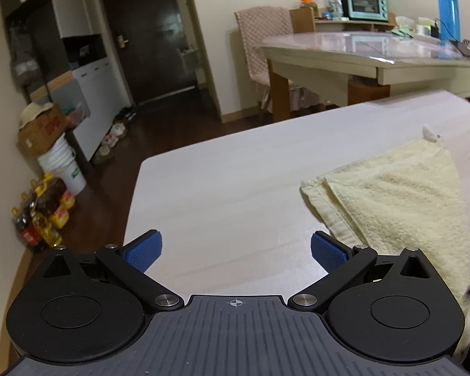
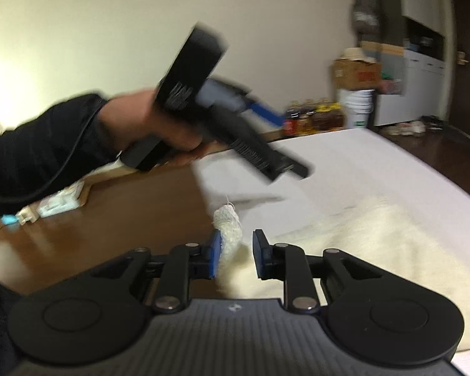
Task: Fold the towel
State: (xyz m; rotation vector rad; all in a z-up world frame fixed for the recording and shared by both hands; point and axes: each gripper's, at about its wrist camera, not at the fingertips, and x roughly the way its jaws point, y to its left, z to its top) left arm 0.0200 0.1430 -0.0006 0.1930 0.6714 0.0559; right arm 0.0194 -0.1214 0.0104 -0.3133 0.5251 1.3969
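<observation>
- My left gripper (image 1: 236,252) stands with its blue-padded fingers (image 1: 144,250) spread wide, nothing between them, above bare tabletop.
- The pale yellow terry-cloth towel (image 1: 398,194) lies folded on the white wood-grain table (image 1: 219,194), to the right of that gripper and a little farther off; its hemmed near-left edge shows two layers, and a small white loop (image 1: 430,134) sticks up at its far corner.
- From the right wrist view, my right gripper (image 2: 235,252) has its jaws partly open with a narrow gap; the white netted loop (image 2: 228,225) stands between the pads, resting against the left blue pad (image 2: 216,255). The right pad is clear of it, so it is not clamped.
- The towel (image 2: 376,250) spreads out to the right and far side of that gripper on the table (image 2: 344,163).
- The person's left hand (image 2: 159,122), in a black sleeve (image 2: 47,144), carries the left gripper (image 2: 266,116) in the air above the table's left edge; that part is motion-blurred, so I cannot judge its finger gap from here.
- Beyond the table's far side stands a second, glass-topped table (image 1: 360,47) with a tall blue bottle (image 1: 448,12) on it.
</observation>
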